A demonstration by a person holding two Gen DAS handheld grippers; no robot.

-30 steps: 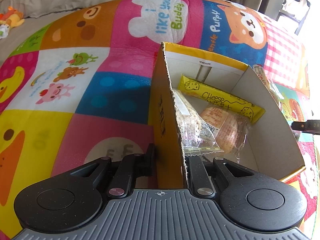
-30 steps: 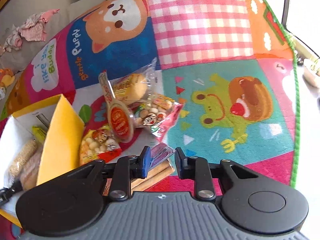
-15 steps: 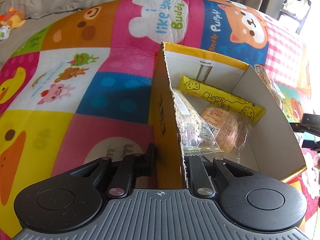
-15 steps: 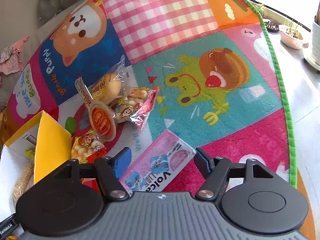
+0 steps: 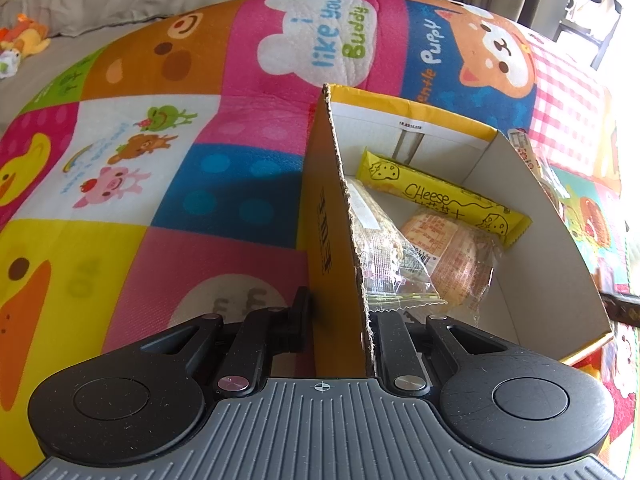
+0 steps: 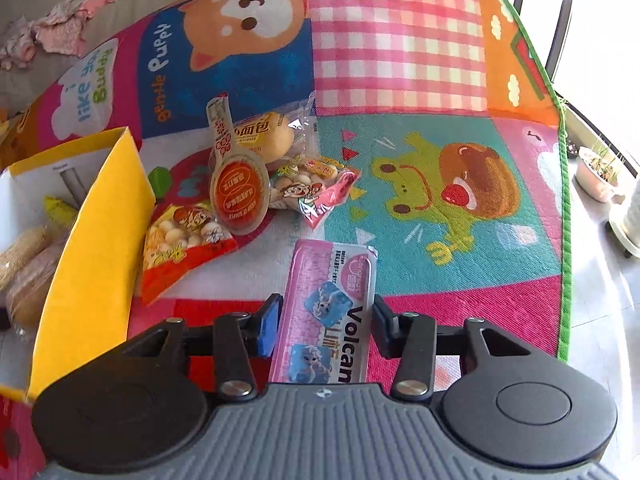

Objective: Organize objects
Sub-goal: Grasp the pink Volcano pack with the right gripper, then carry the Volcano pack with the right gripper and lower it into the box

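Left gripper [image 5: 340, 320] clamped tight on the near wall of the yellow cardboard box [image 5: 532, 216], which sits on the play mat [image 5: 160, 184]; inside lie a yellow cheese bar [image 5: 440, 196], a clear-wrapped cracker pack [image 5: 384, 256] and a wrapped bun [image 5: 456, 256]. Right gripper [image 6: 324, 324] jaws have just been closing around the pink Volcano wafer pack [image 6: 332, 300], which lies flat on the mat between them; pads not clearly touching it. Loose snack packets [image 6: 248, 184] lie just beyond, beside the box's right wall.
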